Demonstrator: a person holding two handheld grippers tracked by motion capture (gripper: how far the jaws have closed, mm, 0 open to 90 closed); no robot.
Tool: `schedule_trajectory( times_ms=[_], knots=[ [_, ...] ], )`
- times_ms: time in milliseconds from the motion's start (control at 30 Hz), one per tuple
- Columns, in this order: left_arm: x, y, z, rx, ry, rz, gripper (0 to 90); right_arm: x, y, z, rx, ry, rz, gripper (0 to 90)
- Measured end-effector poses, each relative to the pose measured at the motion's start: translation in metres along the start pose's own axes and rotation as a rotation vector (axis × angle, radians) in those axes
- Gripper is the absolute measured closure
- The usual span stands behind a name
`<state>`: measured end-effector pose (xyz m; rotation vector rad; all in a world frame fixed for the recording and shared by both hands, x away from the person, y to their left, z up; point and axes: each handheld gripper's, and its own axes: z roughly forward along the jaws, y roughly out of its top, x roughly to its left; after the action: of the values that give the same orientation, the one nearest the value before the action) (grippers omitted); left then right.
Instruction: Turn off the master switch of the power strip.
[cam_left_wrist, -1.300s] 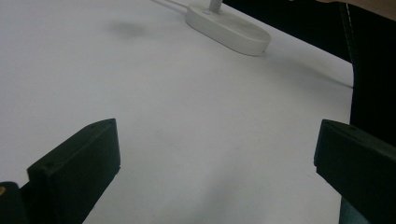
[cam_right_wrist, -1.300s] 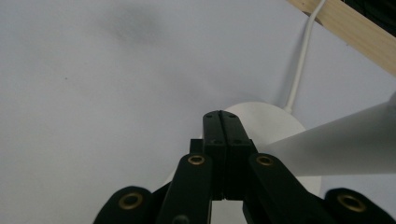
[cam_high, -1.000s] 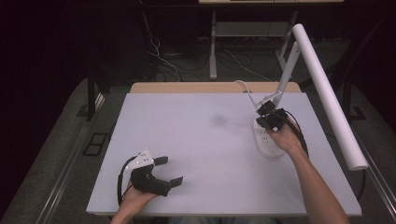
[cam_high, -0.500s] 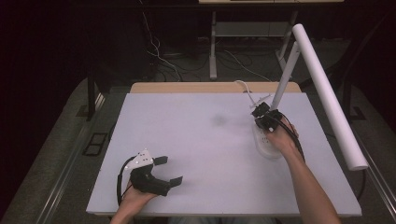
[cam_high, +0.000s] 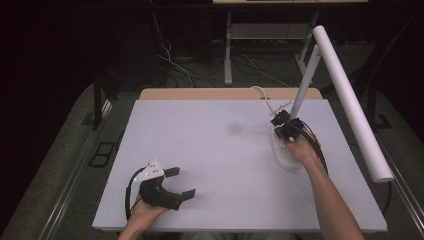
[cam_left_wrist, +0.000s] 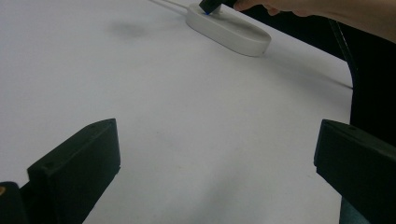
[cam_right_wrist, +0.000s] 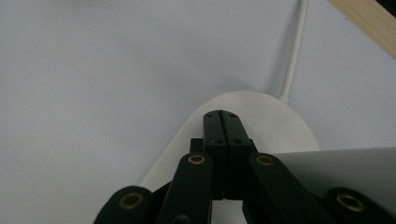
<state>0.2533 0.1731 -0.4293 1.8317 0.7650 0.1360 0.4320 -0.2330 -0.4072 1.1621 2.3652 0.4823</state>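
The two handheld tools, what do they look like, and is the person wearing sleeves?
Both are black. The left tool has two blocky, angular jaws, a grey three-cornered plate on top and a black cable looping from its rear. The right tool has slim linked jaw arms with brass-coloured pivot pins and black cables trailing over the hand. Both forearms are bare, with no sleeves visible.

lab | white table (cam_high: 210, 165); floor cables (cam_high: 172, 62); dark surround

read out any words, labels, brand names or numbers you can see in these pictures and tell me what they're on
None can be read.
Lamp base: plain white in every view, no lettering seen.
Lamp head: plain white tube, no marking.
Left gripper and right gripper: black, no label visible.
Table: bare white top, just a faint grey smudge.
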Motion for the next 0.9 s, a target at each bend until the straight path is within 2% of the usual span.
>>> schedule_trajectory(
  times_ms=[267, 500, 900],
  knots=[
    [-0.0011, -0.0004, 0.0023, 0.01, -0.005, 0.006, 0.0, -0.0006, -0.0007, 0.0005, -0.008, 0.005, 0.008, 89.8],
    [-0.0009, 0.0, -0.0004, 0.004, -0.002, 0.01, 0.0, -0.0003, -0.0001, 0.0009, -0.002, 0.003, 0.035, 89.9],
    [-0.0001, 0.0, -0.0008, 0.003, -0.001, 0.009, 0.0, -0.0003, -0.0013, 0.0011, -0.005, 0.005, 0.028, 89.8]
  ],
)
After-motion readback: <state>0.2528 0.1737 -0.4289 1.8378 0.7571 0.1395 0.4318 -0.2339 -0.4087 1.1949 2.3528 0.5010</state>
